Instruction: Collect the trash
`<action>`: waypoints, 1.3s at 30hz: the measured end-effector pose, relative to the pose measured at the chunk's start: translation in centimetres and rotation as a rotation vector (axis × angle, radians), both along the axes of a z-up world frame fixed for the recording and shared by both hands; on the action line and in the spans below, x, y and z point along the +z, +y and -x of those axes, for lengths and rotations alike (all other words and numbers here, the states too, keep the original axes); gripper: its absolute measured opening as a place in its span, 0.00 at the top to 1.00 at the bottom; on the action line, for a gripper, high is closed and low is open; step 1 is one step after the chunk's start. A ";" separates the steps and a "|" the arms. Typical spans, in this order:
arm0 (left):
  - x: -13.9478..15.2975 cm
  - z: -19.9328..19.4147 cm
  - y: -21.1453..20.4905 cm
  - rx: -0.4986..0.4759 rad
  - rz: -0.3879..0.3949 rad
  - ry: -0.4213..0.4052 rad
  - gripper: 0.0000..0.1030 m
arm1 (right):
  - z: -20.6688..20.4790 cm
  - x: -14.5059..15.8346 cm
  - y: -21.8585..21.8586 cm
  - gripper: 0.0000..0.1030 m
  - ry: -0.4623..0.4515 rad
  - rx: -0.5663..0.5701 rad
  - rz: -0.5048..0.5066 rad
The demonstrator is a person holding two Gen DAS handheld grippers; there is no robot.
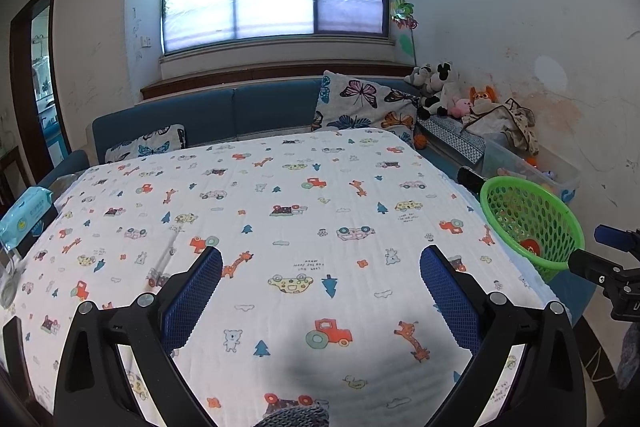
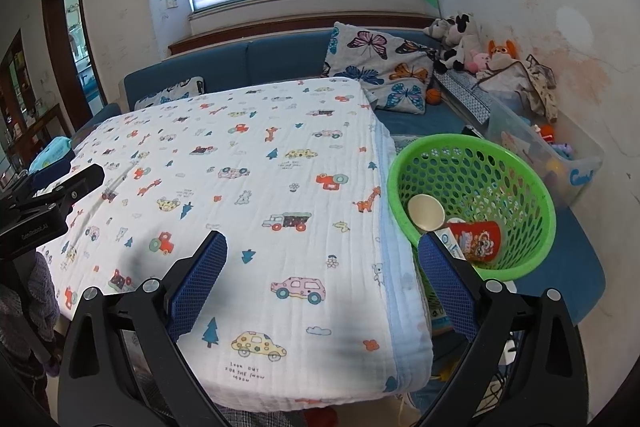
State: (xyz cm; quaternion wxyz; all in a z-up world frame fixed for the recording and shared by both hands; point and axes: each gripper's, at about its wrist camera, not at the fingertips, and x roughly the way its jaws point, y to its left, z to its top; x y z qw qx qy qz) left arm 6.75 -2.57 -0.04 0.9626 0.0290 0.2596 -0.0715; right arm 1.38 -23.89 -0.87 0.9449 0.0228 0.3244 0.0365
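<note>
Both claws wide, empty: left gripper (image 1: 320, 267), right gripper (image 2: 322, 253). Basket (image 2: 532, 163) at 2 o'clock holds cup (image 2: 426, 213), wrapper (image 2: 478, 237): light, crushable; grip rims gently.

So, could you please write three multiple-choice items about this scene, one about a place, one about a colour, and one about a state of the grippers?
1. Where is the basket relative to the covered table?
A. on top of it
B. beside its right edge
C. under the window

2. What colour is the basket?
A. green
B. blue
C. white

3. How are the left gripper and the right gripper?
A. both shut on trash
B. one open, one shut
C. both open and empty

Answers:
1. B, since the right wrist view shows it just past the cloth's right edge, lower than the tabletop.
2. A, since its perforated wall is bright green, with a paper cup and a red wrapper inside.
3. C, since each wrist view shows the fingers spread apart with only cloth between them.
</note>
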 end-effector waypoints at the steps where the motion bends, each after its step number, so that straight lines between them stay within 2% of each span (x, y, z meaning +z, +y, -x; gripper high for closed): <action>1: 0.0 0.0 0.0 0.002 0.000 0.000 0.07 | 0.0 0.0 0.0 0.07 0.001 0.000 -0.001; 39: -0.8 0.2 -1.1 -0.016 -0.006 0.013 0.07 | -0.1 -0.7 0.0 0.07 0.009 0.001 -0.007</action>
